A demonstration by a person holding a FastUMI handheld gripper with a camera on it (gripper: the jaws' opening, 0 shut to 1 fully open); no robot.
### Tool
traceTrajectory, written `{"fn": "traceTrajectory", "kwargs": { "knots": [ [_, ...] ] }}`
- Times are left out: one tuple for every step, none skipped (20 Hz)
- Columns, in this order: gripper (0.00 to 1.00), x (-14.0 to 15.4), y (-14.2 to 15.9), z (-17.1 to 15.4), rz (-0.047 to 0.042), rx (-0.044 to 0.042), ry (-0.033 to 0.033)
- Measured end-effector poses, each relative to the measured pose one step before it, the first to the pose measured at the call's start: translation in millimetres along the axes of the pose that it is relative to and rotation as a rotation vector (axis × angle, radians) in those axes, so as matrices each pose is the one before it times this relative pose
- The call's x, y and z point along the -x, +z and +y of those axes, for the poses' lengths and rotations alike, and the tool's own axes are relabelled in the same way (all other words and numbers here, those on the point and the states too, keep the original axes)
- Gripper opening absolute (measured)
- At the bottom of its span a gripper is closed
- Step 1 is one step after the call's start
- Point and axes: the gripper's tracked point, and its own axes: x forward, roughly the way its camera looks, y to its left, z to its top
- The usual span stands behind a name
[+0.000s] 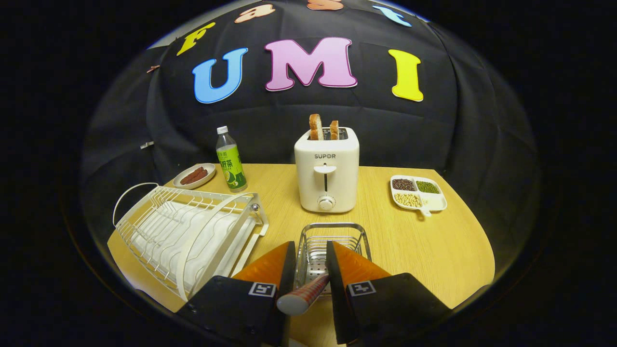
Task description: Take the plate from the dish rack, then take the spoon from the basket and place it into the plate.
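Tongs [311, 262] grip spoon [303, 295], its bowl hidden in basket [332, 241].

Mock kitchen set inside a cloth-walled booth

A white toaster [327, 176] with bread, a white wire dish rack [185, 231] and a metal mesh basket [332, 246] stand on a wooden table [424, 250] against black cloth.

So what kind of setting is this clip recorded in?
Probably a staged kitchen tabletop in a recording booth: a toaster with bread slices, a wire dish rack and a metal basket on a wooden table. The gripper holds a spoon.
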Motion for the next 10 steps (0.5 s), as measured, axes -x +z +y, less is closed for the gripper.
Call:
{"fn": "traceTrajectory", "kwargs": {
  "knots": [
    [0.39,-0.44,-1.13,0.14,0.0083,-0.00957,0.00393],
    [0.39,-0.09,0.79,0.8,-0.00069,-0.00394,0.00608],
    [0.39,0.72,5.51,-0.32,-0.01752,0.00216,-0.00421],
    [0.23,-3.96,-1.11,-1.09,-0.00053,0.01399,-0.00641],
    [0.23,1.44,-1.83,3.02,0.00849,0.01844,0.00686],
    [0.22,1.9,-1.25,2.68,0.00833,0.01524,0.00652],
    [0.22,-0.06,0.1,0.74,0.00579,0.01283,0.00181],
    [0.22,-1.16,0.24,-0.39,0.00244,0.01036,0.00003],
    [0.23,0.37,0.84,-0.22,0.006,-0.00214,0.00023],
    [0.22,0.76,0.55,-1.61,0.00448,-0.01677,0.00113]
  ]
}}
